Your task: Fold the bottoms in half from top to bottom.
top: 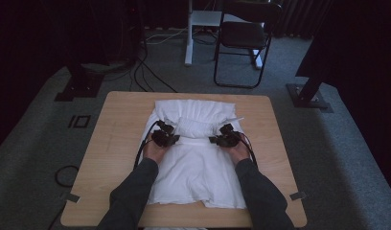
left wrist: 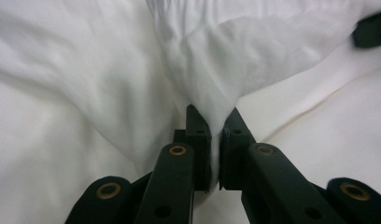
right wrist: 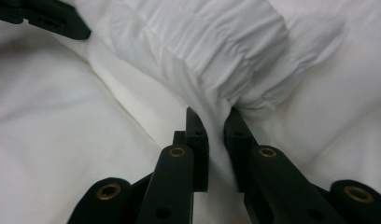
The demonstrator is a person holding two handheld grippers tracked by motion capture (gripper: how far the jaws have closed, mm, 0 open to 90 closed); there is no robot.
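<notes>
1. White garment (top: 196, 163) lies spread on the wooden desk (top: 112, 158), roughly centred; near hem toward the person, far end bunched and gathered.
2. Left tool (top: 166, 135) sits at the left side of the cloth, mid-length. Left gripper view: jaws clenched on a pinch of white fabric (left wrist: 216, 112), cloth pulled up into a ridge between them.
3. Right tool (top: 223, 136) sits opposite, at the right side of the cloth. Right gripper view: jaws clamped on a fold of the same fabric (right wrist: 216, 112), pleated roll just beyond the tips.
4. Between the two tools, a raised bundle of cloth (top: 196, 128) stands above the flat part; it looks like the far section being drawn over toward the near part.
5. Step in hand, as I read it: a fold, far end carried by both tools across the middle of the garment. Roughly mid-fold, edge not yet laid down.
6. Next move probably calls for both hands travelling together at equal height toward the near hem, keeping the held edge taut and straight, then lowering it flat before letting go.
7. Risk: uneven pull from one side would skew the fold; fabric is thin and could slip out of a pinch.
8. Behind the desk: grey carpet, a black folding chair (top: 244, 38), cables on the floor (top: 150, 72).
</notes>
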